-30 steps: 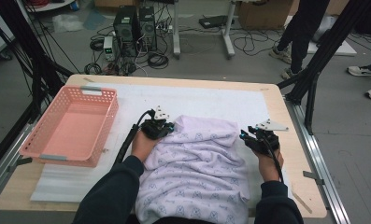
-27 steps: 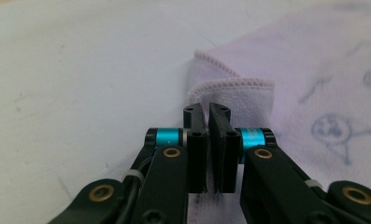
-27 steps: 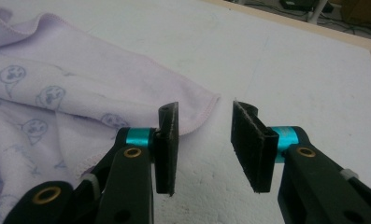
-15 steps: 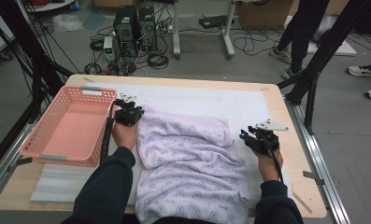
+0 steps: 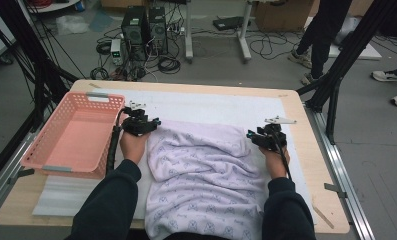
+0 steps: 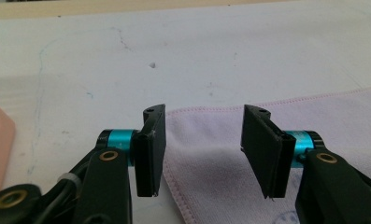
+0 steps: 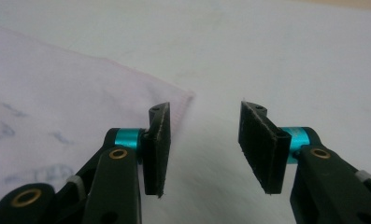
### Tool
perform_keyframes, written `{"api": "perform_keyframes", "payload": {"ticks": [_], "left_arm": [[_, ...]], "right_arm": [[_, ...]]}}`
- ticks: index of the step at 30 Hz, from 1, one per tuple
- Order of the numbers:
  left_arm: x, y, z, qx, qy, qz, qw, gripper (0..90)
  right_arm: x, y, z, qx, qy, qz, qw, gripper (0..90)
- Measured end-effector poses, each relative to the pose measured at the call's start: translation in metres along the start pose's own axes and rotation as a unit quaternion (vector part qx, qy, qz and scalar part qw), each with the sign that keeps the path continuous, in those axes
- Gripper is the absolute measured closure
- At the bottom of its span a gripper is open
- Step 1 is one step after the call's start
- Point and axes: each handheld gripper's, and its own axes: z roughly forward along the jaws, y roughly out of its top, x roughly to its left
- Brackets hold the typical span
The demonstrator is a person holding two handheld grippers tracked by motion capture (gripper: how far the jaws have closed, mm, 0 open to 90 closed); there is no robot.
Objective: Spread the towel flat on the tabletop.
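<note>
Inspecting the white mat [image 5: 211,107], we find the lilac towel [image 5: 206,170] spread flat, left gripper [image 6: 202,149] and right gripper [image 7: 206,147] at its far corners, jaws just parted, gripping nothing.

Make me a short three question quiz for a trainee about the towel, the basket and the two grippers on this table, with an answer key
1. True or false: the left gripper is clamped shut on the lilac towel.
2. What lies on the table at the person's left? A) a pink basket B) a metal tray C) a cardboard box
3. Fill in: in the right gripper view, the towel's corner lies beside the right gripper's ______ jaw as that view shows it.

Key
1. False. Its jaws have just been opening; they stand apart over the towel's corner, pads not pressing it.
2. A, the pink basket, with nothing visible inside it.
3. Left. Its jaws have also just been opening, with the white mat between them.
</note>
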Motion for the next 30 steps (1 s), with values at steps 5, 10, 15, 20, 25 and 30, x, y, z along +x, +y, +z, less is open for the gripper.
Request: {"api": "perform_keyframes", "payload": {"ticks": [5,10,15,20,25,30], "left_arm": [[-0.002,-0.002,0.002,0.01,-0.003,0.005,0.9999,50.0],[-0.005,-0.004,0.005,0.021,-0.012,0.01,0.9997,49.6],[-0.008,-0.006,0.006,0.035,-0.018,0.01,0.9992,48.0],[-0.013,-0.016,0.008,0.049,-0.037,0.015,0.998,47.9],[-0.016,-0.018,0.009,0.045,-0.045,0.017,0.9979,45.7],[-0.02,-0.017,0.012,0.022,-0.057,0.027,0.9978,46.1]], "right_arm": [[0.007,0.014,0.032,0.039,0.008,-0.007,0.9992,52.2],[0.019,0.021,0.045,0.06,-0.002,-0.043,0.9973,78.4],[0.016,0.035,0.047,0.053,-0.078,-0.129,0.9872,86.1],[-0.01,0.047,0.038,-0.002,-0.162,-0.065,0.9846,79.4],[-0.014,0.043,0.025,-0.01,-0.121,-0.027,0.9923,59.9],[-0.016,0.038,-0.003,-0.038,-0.091,-0.019,0.9949,57.3]]}}
